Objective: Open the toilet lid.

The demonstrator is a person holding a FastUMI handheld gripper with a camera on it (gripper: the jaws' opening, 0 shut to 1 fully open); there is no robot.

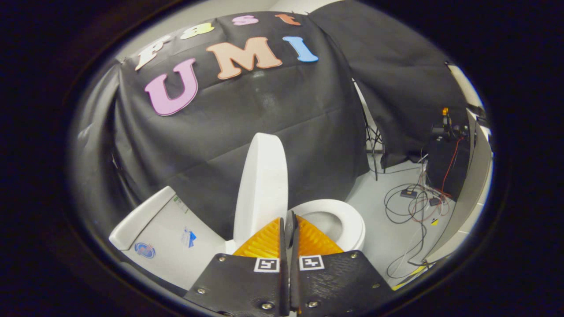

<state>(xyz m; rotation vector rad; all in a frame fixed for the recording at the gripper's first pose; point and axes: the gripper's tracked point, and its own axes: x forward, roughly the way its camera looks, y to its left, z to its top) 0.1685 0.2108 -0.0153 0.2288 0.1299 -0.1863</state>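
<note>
1. I am looking forward along the jaws (288, 229), which are sitting pressed together with only a thin dark seam between them and nothing gripped.
2. The lid (261, 185) is standing raised, nearly upright, just ahead of the jaws and slightly to their left, its white underside facing me edge-on.
3. I cannot tell whether the jaw tips are touching the lid's lower edge or sitting just beside it.
4. The seat (348, 215) is lying down on the bowl, just beyond the jaws and to their right, its oval opening showing.
5. The tank (158, 229), white and flat-topped, is sitting to the left of the lid, with two small blue stickers on its top.
6. A black cloth wall (246, 114) is hanging behind the toilet, draping down to the tank.
7. A second black cloth is hanging farther right, with a thin stand leg (372, 149) showing in the gap between the two cloths.
8. Cables (414, 202), black, white and red, are lying tangled on the pale floor (379, 193) to the right of the seat, well apart from it.
9. A dark device with an orange part (446, 125) is sitting above the cables, against the right-hand cloth.
</note>
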